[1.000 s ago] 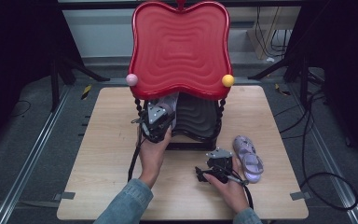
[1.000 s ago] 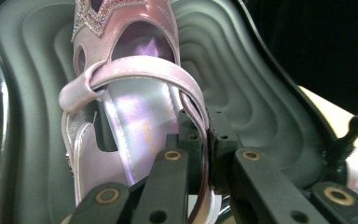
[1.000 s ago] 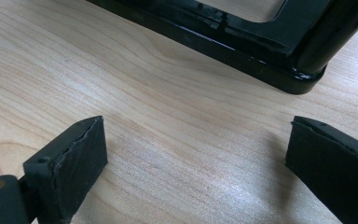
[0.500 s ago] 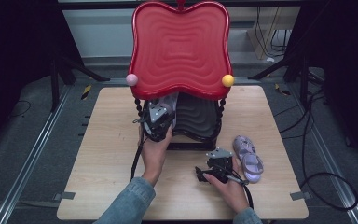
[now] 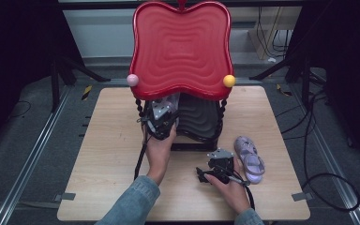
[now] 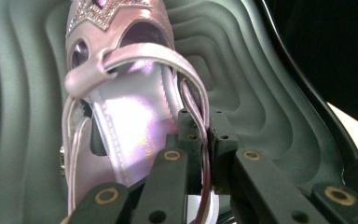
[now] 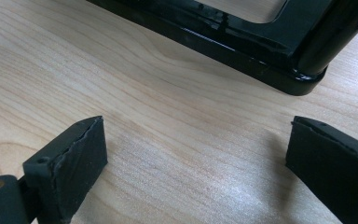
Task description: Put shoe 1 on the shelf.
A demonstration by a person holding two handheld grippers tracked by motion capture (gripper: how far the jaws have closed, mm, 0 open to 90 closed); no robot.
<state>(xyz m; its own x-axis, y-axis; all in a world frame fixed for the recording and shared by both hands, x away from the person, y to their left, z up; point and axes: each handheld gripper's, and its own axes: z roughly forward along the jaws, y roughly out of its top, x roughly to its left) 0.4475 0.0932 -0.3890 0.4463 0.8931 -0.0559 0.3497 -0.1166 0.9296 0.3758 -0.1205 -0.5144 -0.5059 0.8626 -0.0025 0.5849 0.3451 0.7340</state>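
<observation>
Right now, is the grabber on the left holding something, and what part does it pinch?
Yes. The left gripper is shut on the purple sandal, pinching its thin heel strap over the black shelf.

Left gripper [image 5: 161, 117] sits at frame centre, forearm reaching up from the bottom edge, jaws pinched together. Right gripper [image 5: 215, 169] lies low at lower right, jaws spread wide apart.

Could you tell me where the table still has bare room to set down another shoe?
The wooden table is bare left of the left gripper, and along the near edge. It is crowded around the red-topped rack, the lilac shoe and the right gripper.
</observation>
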